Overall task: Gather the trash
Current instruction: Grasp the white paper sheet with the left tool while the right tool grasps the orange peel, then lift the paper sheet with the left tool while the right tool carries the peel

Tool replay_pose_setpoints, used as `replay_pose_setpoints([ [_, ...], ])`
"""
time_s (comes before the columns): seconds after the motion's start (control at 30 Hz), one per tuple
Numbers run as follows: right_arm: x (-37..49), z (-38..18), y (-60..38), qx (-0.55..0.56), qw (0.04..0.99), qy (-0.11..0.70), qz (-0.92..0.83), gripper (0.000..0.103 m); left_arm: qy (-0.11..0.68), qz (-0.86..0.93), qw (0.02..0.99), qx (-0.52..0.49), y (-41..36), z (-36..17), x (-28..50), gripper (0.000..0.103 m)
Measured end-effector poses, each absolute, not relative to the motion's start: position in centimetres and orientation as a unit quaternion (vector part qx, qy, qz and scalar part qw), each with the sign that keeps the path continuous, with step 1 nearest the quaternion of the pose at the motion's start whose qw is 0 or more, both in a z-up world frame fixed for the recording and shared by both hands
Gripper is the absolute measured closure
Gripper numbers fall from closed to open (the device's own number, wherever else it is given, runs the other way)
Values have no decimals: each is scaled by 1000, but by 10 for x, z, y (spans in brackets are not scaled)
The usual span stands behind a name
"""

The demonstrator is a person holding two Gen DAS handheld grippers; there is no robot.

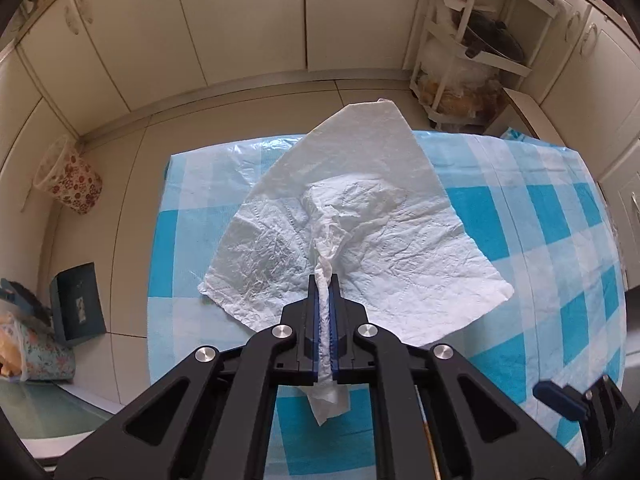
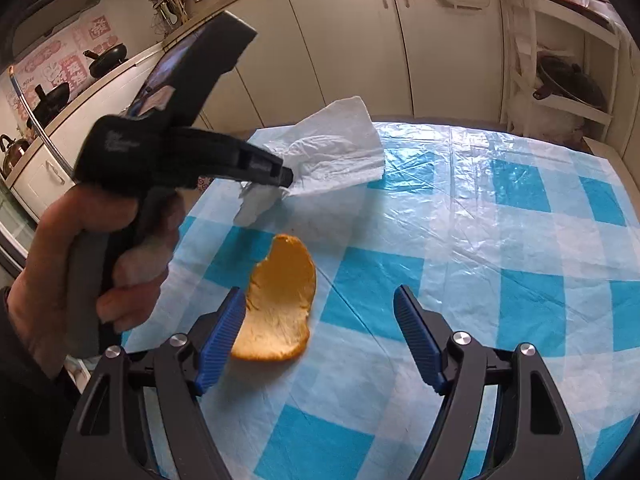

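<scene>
Left gripper (image 1: 325,280): clamping a pinched fold of white paper towel (image 1: 360,216), which is spreading over the blue-checked tablecloth (image 1: 560,240). Right gripper (image 2: 320,300): gaping wide, empty, hovering beside orange peel (image 2: 280,300) lying on the cloth.

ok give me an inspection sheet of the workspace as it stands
surface: table under a blue and white checked plastic cover
job's things: white tissue, pinched at a bunched fold; orange peel lying loose on the cover
clutter: nothing seen on the table
grippers: left gripper shut on the tissue; right gripper open, its left finger beside the peel, not gripping it
cables: nothing seen
surroundings: cream cabinets, white rack, patterned bin on the floor
</scene>
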State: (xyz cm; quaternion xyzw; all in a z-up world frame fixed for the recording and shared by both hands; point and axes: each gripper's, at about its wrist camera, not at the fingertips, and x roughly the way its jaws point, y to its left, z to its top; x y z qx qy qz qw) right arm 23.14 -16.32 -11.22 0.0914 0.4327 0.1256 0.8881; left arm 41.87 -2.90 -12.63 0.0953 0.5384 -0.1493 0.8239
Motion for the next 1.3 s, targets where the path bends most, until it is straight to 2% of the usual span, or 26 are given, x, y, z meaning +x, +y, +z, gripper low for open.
replay_pose_setpoints([
  [0.2,247,-126,-136,71,889,436,124,30,543,-187,813,93,-9,-127,404,99],
  [0.27,245,-125,-124,43,892,431,130,43,546,-195,811,84,-2,-127,399,99],
  [0.3,244,-124,-119,35,889,433,141,59,547,-198,809,79,2,-127,397,99],
  [0.37,239,-123,-114,18,888,435,149,76,551,-201,807,68,8,-127,390,99],
  [0.43,234,-122,-114,17,884,439,158,87,554,-201,805,67,8,-128,382,99],
  [0.53,218,-114,-124,12,880,443,172,95,557,-203,801,80,1,-128,361,99],
  [0.83,143,-84,-168,-59,884,433,166,97,547,-211,790,178,-52,-126,269,99],
  [1.07,85,-72,-220,-68,890,429,138,97,508,-176,800,267,-94,-122,186,99],
  [1.3,47,-72,-269,-62,895,430,102,97,461,-171,831,261,-118,-98,116,99],
])
